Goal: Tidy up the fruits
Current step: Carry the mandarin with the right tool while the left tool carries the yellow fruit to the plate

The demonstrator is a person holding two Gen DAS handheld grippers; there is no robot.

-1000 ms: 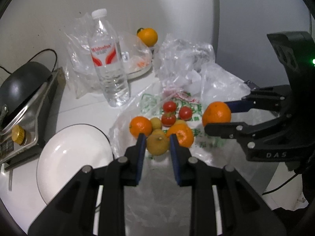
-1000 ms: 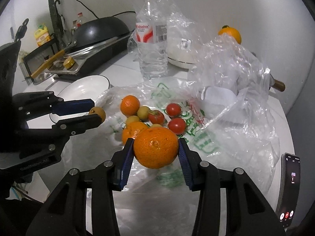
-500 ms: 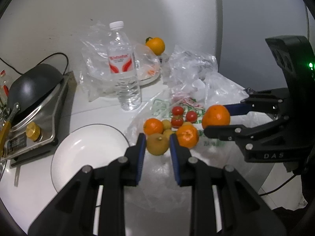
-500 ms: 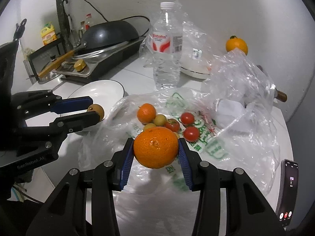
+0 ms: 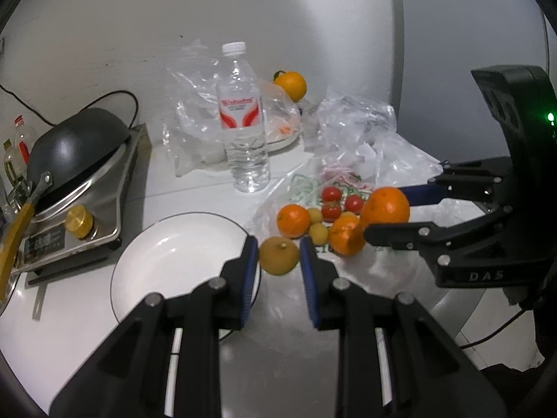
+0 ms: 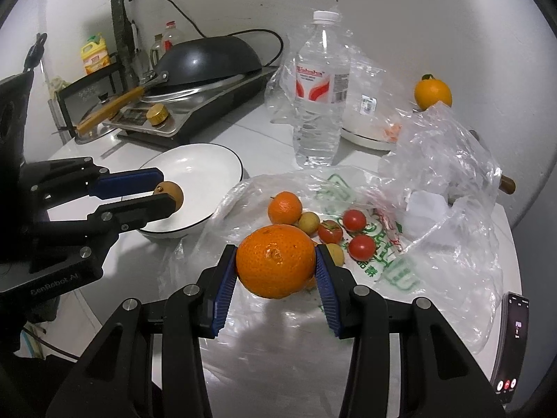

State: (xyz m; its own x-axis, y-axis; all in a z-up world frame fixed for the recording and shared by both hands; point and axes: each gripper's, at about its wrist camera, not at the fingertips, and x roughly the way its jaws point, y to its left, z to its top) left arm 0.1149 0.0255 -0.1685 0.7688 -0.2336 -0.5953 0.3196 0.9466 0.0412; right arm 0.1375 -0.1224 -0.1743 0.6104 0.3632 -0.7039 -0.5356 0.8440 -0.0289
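The left hand-held gripper grips a small yellow-brown fruit beside the white plate; the right hand-held gripper clamps a large orange above the plastic bag

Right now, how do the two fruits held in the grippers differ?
The left gripper holds a brown fruit; the right gripper holds an orange. The orange is clearly bigger than the brown fruit and spreads its jaws wider. The orange is bright and pitted; the brown fruit is dull yellow-brown. The brown fruit sits by the white bowl; the orange hangs over the plastic bag. Both are clamped between blue pads.
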